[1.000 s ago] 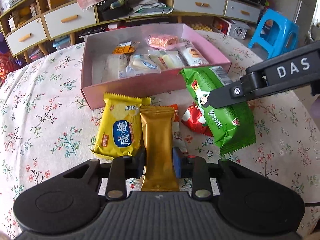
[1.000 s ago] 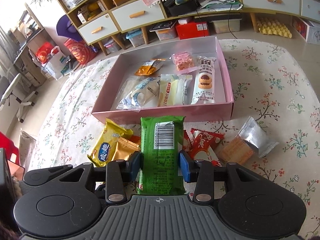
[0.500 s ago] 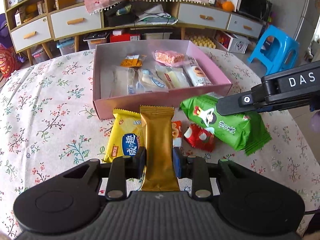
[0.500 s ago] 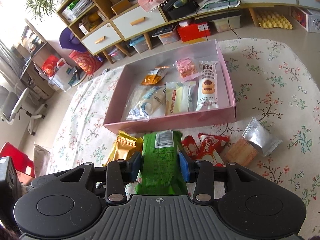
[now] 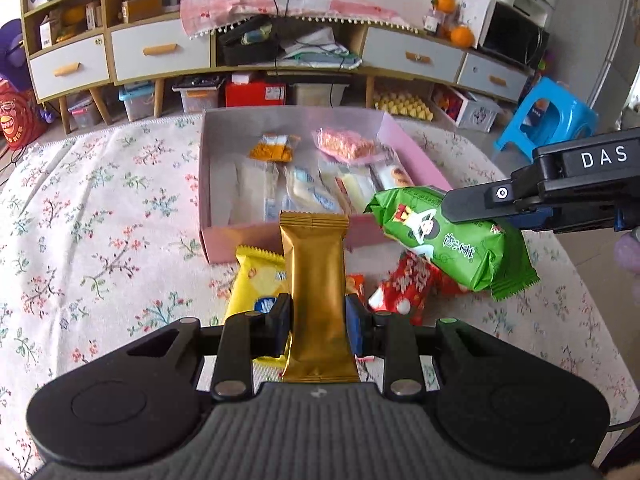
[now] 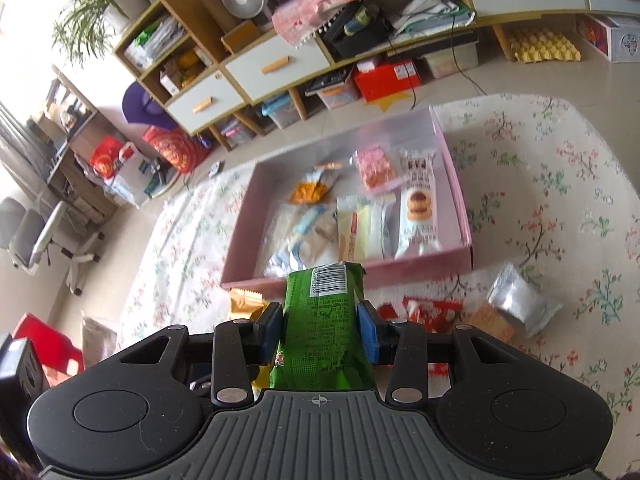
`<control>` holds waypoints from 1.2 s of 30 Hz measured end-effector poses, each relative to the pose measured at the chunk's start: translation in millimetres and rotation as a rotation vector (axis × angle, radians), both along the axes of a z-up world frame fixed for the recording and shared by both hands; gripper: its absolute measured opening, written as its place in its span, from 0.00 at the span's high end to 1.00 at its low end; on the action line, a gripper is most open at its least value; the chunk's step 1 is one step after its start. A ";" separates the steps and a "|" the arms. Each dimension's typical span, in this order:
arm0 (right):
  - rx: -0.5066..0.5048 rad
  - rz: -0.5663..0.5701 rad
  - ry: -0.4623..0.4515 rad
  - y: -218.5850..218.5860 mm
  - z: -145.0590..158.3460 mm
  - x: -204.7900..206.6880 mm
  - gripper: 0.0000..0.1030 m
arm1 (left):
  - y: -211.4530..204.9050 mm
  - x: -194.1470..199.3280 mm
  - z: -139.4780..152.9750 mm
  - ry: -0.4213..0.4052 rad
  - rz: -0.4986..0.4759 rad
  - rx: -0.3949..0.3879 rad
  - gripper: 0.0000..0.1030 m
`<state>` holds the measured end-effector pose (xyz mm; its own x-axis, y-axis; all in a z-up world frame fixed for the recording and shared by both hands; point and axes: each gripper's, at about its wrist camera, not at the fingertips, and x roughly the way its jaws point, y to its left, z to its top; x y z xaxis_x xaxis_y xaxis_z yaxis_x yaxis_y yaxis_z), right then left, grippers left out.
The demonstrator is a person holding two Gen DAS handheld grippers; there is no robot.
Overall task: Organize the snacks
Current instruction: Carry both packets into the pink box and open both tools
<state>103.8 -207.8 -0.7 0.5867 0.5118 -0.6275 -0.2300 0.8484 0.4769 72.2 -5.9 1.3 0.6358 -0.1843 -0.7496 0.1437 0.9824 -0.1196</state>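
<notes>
My left gripper (image 5: 318,328) is shut on a gold snack packet (image 5: 316,296) and holds it above the table, in front of the pink box (image 5: 280,236). My right gripper (image 6: 320,332) is shut on a green snack bag (image 6: 320,320), raised near the box's front wall (image 6: 400,270); the bag also shows in the left wrist view (image 5: 444,236) at the box's front right corner. The box holds several wrapped snacks. A yellow packet (image 5: 260,276) and a red packet (image 5: 408,284) lie on the table before the box.
A silver packet (image 6: 516,304) and an orange cracker pack (image 6: 488,322) lie right of the red one. The floral cloth (image 5: 100,240) covers the round table. Cabinets (image 5: 160,52) stand behind; a blue stool (image 5: 548,120) is at right.
Both grippers have risen with their packets and moved toward the box. The green bag now hangs by the box's front right corner.
</notes>
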 end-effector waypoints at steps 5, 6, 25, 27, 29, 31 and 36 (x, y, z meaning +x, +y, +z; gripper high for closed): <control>0.028 -0.045 -0.025 -1.1 7.8 13.7 0.62 | 5.9 17.0 10.1 -0.014 0.042 -0.026 0.75; 0.030 -0.055 -0.033 -0.2 9.1 17.2 0.62 | 7.1 22.0 13.2 -0.022 0.043 -0.033 0.75; 0.033 -0.093 -0.081 22.0 -8.9 97.3 0.62 | 19.6 119.4 -10.6 -0.034 0.079 0.113 0.75; 0.036 -0.097 -0.081 24.7 -12.2 104.3 0.62 | 19.4 123.1 -11.4 -0.040 0.077 0.121 0.75; 0.036 -0.106 -0.079 27.7 -15.6 111.7 0.62 | 21.0 128.3 -13.1 -0.041 0.077 0.130 0.74; 0.042 -0.114 -0.079 28.8 -18.6 117.4 0.62 | 21.2 131.0 -15.1 -0.039 0.080 0.132 0.74; 0.062 -0.119 -0.085 29.9 -21.8 123.7 0.59 | 22.8 132.9 -17.0 -0.042 0.081 0.134 0.73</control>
